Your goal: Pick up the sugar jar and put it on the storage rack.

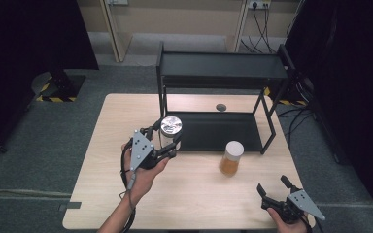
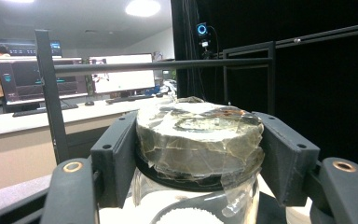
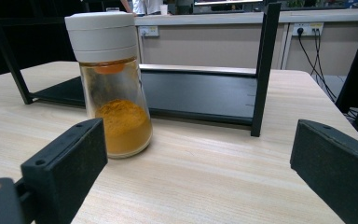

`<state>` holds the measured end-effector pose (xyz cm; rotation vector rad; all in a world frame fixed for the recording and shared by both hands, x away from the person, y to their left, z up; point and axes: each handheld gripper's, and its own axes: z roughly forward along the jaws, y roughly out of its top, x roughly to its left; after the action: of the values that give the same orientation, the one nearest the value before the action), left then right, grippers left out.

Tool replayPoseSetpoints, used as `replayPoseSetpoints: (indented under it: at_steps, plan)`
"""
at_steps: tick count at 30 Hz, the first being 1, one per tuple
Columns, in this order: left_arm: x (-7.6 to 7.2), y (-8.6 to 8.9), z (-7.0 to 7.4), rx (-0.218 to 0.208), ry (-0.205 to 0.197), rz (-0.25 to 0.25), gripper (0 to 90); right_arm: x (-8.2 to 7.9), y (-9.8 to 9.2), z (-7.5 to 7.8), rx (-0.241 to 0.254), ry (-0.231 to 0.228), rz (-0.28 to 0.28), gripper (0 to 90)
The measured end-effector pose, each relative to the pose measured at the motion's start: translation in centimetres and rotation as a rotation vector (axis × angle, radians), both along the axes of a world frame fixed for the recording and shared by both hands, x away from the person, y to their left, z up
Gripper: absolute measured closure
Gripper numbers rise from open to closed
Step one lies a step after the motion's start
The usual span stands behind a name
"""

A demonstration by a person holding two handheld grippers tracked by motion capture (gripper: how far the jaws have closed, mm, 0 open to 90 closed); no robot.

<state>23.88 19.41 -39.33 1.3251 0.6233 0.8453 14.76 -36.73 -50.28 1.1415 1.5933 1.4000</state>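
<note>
Glass jar (image 1: pixel 170 127) with a silvery lid is held up just in front of the black shelf rack (image 1: pixel 223 73), near its lower tray's left end, clamped in the left gripper (image 1: pixel 167 138). In the left gripper view the jar (image 2: pixel 200 140) is seen gripped across its lid, the two black jaws pressed flat on either side, with crinkled clear tape wrapped over the top and a white powder low inside. It is judged stiff and breakable, fairly light with so little filling, and slippery where the tape is smooth; the grip on the wide lid band looks the surest place, provided the lid is screwed tight. The right gripper (image 1: pixel 274 187) is rested near the table's (image 1: pixel 126 194) front edge, jaws spread wide with nothing between them, pointed at a white-capped shaker (image 3: pixel 112 84) of orange powder standing just in front of the rack.
</note>
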Motion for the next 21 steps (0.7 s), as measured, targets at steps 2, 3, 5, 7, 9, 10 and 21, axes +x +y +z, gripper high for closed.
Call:
replayPoseSetpoints:
  at_steps: [2, 3, 5, 7, 9, 10, 21]
  plan:
    - [0.0, -0.1, 0.1, 0.003, -0.004, 0.008, 34.8, 0.0, 0.0, 0.0, 0.001, 0.000, 0.000, 4.1]
    - [0.1, -0.1, 0.2, 0.006, -0.006, 0.011, 34.8, 0.0, 0.0, 0.0, 0.001, 0.000, 0.001, 4.1]
    - [0.2, -0.1, 0.4, 0.003, -0.006, 0.011, 34.8, 0.0, 0.0, 0.0, 0.002, 0.000, 0.001, 4.1]
    - [0.2, -0.2, 0.6, 0.004, -0.009, 0.012, 34.8, 0.0, 0.0, 0.0, 0.000, 0.000, 0.001, 4.1]
    - [0.4, -0.2, 0.8, 0.006, -0.012, 0.013, 34.8, 0.0, 0.0, 0.0, 0.000, 0.000, 0.001, 4.1]
    - [0.4, -0.2, 0.9, 0.004, -0.014, 0.014, 34.8, 0.0, 0.0, 0.0, 0.001, 0.000, 0.001, 4.1]
    - [1.1, -0.4, 1.9, -0.005, -0.025, 0.035, 34.8, 0.0, 0.0, 0.0, 0.003, 0.000, 0.002, 4.1]
